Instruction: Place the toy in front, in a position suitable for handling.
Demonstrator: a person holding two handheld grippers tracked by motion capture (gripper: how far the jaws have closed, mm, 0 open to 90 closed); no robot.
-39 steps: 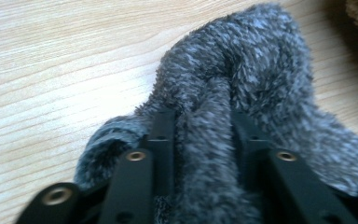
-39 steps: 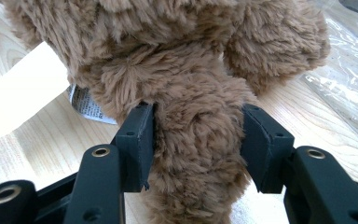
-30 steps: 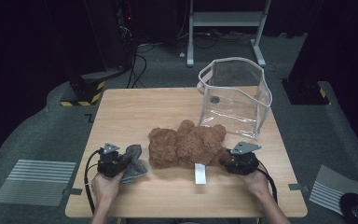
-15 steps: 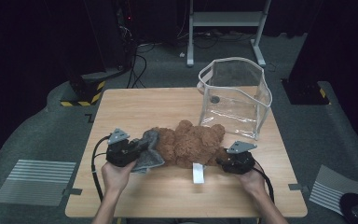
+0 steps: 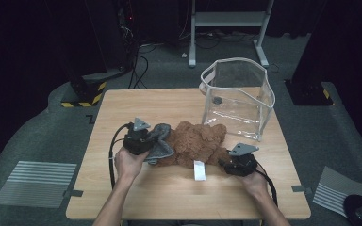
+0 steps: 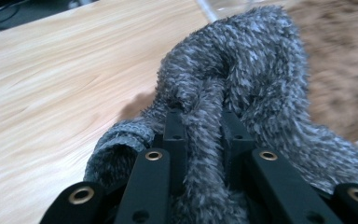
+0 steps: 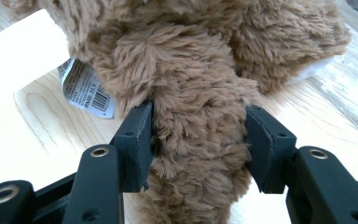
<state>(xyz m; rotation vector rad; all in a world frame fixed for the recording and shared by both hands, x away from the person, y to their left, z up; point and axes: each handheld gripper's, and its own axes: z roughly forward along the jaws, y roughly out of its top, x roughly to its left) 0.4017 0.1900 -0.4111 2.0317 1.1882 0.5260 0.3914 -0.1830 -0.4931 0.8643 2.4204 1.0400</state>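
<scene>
on the wooden table (image 5: 136, 110) we see a clear bag (image 5: 238, 96) standing open just behind the brown teddy bear (image 5: 195, 143), with a white tag (image 5: 199, 170) at the bear's near edge. our left gripper (image 5: 141, 141) pinches a grey fuzzy garment (image 6: 242, 88) tight; our right gripper (image 5: 235, 165) clamps a bear limb. since a second ago, the garment has come up against the bear.
</scene>
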